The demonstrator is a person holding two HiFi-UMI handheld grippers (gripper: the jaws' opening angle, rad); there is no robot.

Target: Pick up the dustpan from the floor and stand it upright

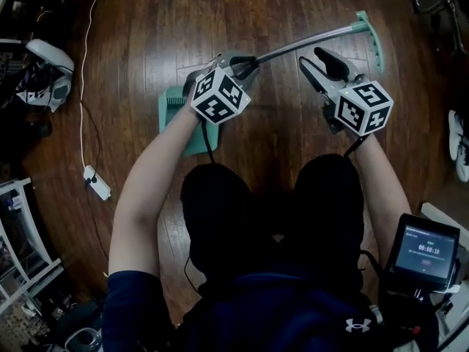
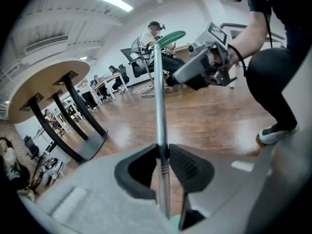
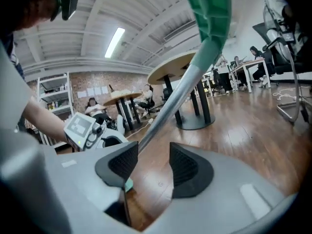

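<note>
The dustpan has a teal pan (image 1: 174, 114) low over the wooden floor and a long metal pole (image 1: 304, 45) that ends in a teal grip (image 1: 374, 39). My left gripper (image 1: 242, 67) is shut on the pole just above the pan; in the left gripper view the pole (image 2: 160, 111) stands pinched between the black pads, with the teal grip (image 2: 169, 37) at its top. My right gripper (image 1: 316, 59) sits open farther up the pole. In the right gripper view the pole (image 3: 171, 106) slants past the left pad's tip and nothing is pressed between the pads.
A white cable and power strip (image 1: 97, 183) lie on the floor at left, beside a white device (image 1: 45, 70). Shoes (image 1: 459, 144) are at the right edge. A screen (image 1: 425, 249) sits at lower right. Round tables (image 2: 46, 89) on black legs stand nearby.
</note>
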